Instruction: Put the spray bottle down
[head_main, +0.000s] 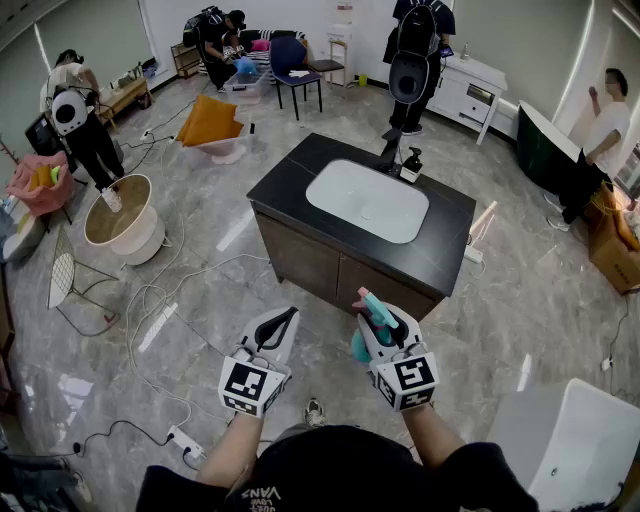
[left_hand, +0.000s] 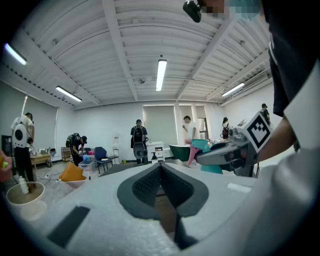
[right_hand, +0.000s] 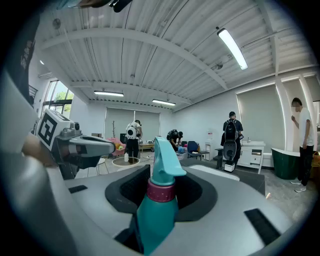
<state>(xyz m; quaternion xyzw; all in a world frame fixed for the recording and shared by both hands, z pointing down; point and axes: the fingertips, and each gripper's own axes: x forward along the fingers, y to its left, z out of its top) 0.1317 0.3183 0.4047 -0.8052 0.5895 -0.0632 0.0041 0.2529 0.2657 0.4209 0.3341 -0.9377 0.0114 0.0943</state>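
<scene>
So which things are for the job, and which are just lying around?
For the job: spray bottle, held in the right gripper; the black counter, probably where it goes.
Just lying about: left gripper, shut and empty; soap pump; orange cushion; round tub; blue chair.

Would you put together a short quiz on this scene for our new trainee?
1. True or false: the spray bottle already rests on the black counter.
2. The jaws of the left gripper are: A) wide open, B) shut and empty, C) shut on a cloth.
3. Fill in: set into the counter is a white ____.
Key: 1 false, the right gripper grips it; 2 B; 3 sink.
</scene>
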